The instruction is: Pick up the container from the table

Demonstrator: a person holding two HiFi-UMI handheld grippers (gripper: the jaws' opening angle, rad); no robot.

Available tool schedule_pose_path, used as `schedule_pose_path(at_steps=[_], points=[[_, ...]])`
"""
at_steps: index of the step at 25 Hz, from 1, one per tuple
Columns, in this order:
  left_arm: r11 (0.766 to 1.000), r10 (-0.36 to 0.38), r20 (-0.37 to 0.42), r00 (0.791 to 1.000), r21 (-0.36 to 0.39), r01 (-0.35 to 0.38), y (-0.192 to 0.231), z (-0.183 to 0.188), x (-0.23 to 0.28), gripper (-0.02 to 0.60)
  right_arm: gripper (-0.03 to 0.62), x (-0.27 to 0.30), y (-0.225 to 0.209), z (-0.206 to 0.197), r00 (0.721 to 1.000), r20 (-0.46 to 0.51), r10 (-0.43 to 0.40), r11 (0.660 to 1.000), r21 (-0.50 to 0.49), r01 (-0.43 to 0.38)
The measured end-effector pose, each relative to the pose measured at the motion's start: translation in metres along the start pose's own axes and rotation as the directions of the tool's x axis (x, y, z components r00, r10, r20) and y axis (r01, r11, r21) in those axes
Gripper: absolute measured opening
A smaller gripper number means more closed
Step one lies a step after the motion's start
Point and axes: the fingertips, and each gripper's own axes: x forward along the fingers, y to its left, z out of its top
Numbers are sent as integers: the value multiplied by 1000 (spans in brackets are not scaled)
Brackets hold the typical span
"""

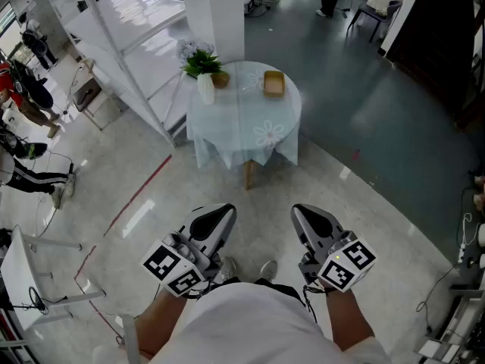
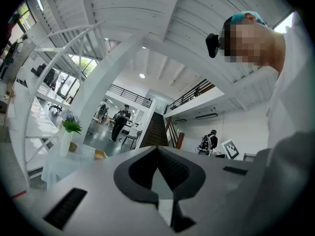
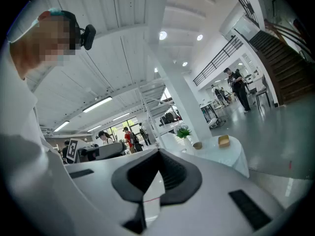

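Spotted the container [image 1: 273, 83] sitting on the round table [image 1: 227, 131], toward the right of the top, well apart from both claws. Shared that tabletop with a leafy plant [image 1: 201, 61] in a white vase [image 1: 206, 88] and a small brown pot [image 1: 220, 80] just beside it on the left. Held the left gripper [image 1: 222, 217] and right gripper [image 1: 301, 217] low, close to the body, side by side over the pale floor [image 1: 356, 165]. Had both sets of jaws pinched together at the tips, nothing caught between the pads. Looked open-topped, that container, but way too small to be sure.
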Motion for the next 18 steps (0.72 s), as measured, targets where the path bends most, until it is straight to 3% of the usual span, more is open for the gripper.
schedule_pose_path(at_steps=[18], points=[[1000,12,-1,1000,-7,-12,7,-1,17,21,21,11,-17,3,1000,-12,9,1000,19,-8]])
